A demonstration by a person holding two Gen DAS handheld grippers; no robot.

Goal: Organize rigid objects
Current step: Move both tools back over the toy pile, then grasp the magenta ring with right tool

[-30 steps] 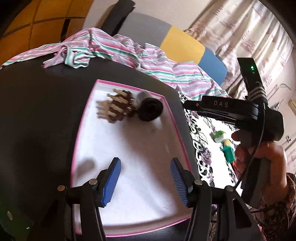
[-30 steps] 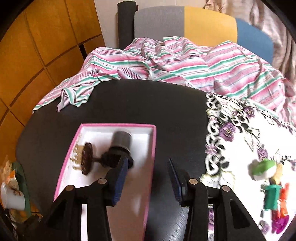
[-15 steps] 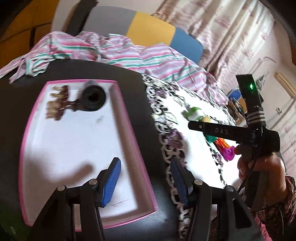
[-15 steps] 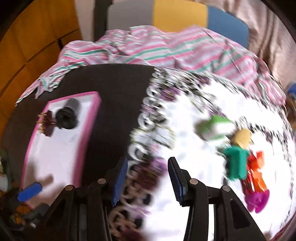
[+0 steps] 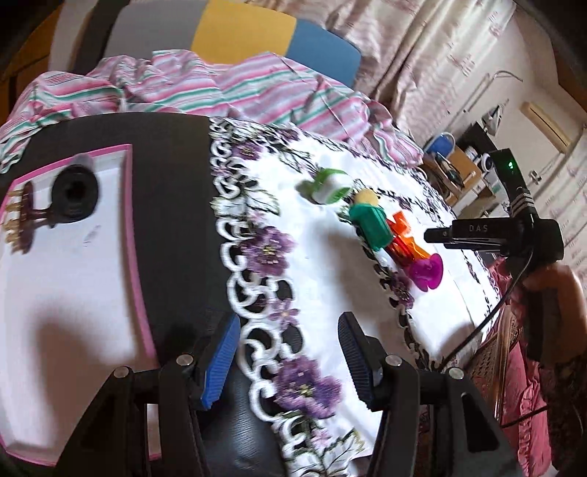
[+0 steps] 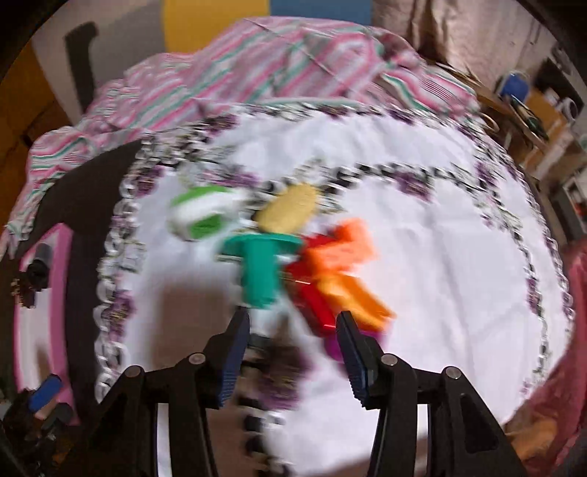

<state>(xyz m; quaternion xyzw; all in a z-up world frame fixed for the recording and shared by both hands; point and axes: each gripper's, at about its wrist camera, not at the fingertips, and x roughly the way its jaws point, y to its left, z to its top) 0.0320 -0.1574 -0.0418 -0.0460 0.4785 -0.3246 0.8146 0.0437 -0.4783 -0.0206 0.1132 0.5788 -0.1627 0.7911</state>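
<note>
Small plastic pieces lie in a cluster on the white floral cloth (image 5: 330,279): a green-and-white piece (image 5: 328,184) (image 6: 200,212), a yellow disc (image 6: 288,212), a teal piece (image 5: 370,224) (image 6: 258,271), red and orange pieces (image 6: 341,271) and a magenta one (image 5: 425,271). The pink-rimmed white tray (image 5: 134,257) holds a black cylinder (image 5: 75,196) and a brown comb-like clip (image 5: 22,220). My left gripper (image 5: 288,357) is open over the cloth's lace edge, holding nothing. My right gripper (image 6: 293,350) hovers just short of the cluster, its jaws opening with nothing pressed between them.
A pink, green and white striped cloth (image 5: 220,91) is bunched at the table's far edge, before a grey, yellow and blue chair back (image 5: 242,33). A person's hand (image 5: 550,293) holds the right gripper's handle on the right. Shelves with clutter stand far right.
Both grippers swept right, from over the tray to over the floral cloth. The right one now hangs close to the toy cluster, and its jaws stand wider.
</note>
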